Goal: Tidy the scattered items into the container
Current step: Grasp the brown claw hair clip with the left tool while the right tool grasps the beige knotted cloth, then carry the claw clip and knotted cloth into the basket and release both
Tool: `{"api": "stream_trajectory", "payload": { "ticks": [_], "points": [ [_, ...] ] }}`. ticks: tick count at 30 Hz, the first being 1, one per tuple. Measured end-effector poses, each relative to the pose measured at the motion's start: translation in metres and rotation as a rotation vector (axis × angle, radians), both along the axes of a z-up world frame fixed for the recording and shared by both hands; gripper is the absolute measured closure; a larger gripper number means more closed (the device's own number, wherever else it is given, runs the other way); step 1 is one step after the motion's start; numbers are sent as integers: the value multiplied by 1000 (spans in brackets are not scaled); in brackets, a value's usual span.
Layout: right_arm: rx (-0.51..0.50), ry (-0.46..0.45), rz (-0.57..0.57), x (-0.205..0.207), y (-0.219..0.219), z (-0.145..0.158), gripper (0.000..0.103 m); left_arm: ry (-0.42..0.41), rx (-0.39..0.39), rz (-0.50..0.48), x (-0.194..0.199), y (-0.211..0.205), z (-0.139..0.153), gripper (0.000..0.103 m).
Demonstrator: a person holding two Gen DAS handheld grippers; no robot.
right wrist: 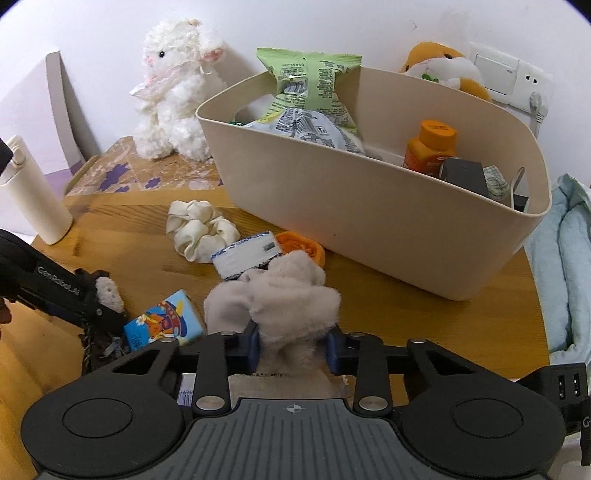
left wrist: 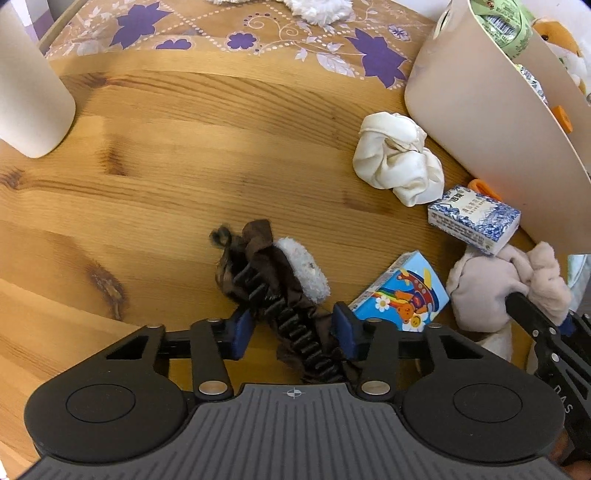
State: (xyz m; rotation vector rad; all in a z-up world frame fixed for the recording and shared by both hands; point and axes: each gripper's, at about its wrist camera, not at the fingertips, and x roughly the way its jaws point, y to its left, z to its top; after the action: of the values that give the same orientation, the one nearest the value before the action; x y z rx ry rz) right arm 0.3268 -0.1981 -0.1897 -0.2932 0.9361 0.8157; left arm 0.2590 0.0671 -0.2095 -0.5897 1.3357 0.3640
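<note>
A beige container (right wrist: 388, 229) stands on the wooden table, also in the left wrist view (left wrist: 491, 110), holding snack bags, an orange bottle and a dark box. My left gripper (left wrist: 293, 332) is open, its pads either side of a black hair claw with brown fabric and a white puff (left wrist: 280, 288). My right gripper (right wrist: 291, 345) is shut on a pinkish-grey fuzzy scrunchie (right wrist: 291, 295), also seen in the left wrist view (left wrist: 506, 284). Loose items: a cream scrunchie (left wrist: 399, 162), a blue-white box (left wrist: 472, 218), a blue cartoon box (left wrist: 402, 295), an orange item (right wrist: 303, 245).
A cream bottle (right wrist: 33, 199) stands at the left, also in the left wrist view (left wrist: 29, 85). A white plush lamb (right wrist: 177, 92) sits on a purple-patterned mat (left wrist: 229, 33). An orange plush (right wrist: 443, 66) is behind the container. Light blue cloth (right wrist: 565, 266) lies right of the table.
</note>
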Motion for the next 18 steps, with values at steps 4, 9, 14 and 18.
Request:
{"api": "stream_trajectory", "payload": {
  "ticks": [4, 9, 14, 18],
  "points": [
    [-13, -36, 33, -5, -1, 5, 81, -13, 1, -18, -1, -3, 0, 72],
    [-11, -33, 46, -8, -4, 11, 83, -34, -3, -42, -2, -2, 3, 78],
    [9, -38, 50, -10, -13, 20, 84, -52, 13, -73, -6, -1, 9, 78],
    [24, -43, 48, -9, -22, 29, 84, -66, 21, -63, -10, 1, 14, 78]
  ]
}}
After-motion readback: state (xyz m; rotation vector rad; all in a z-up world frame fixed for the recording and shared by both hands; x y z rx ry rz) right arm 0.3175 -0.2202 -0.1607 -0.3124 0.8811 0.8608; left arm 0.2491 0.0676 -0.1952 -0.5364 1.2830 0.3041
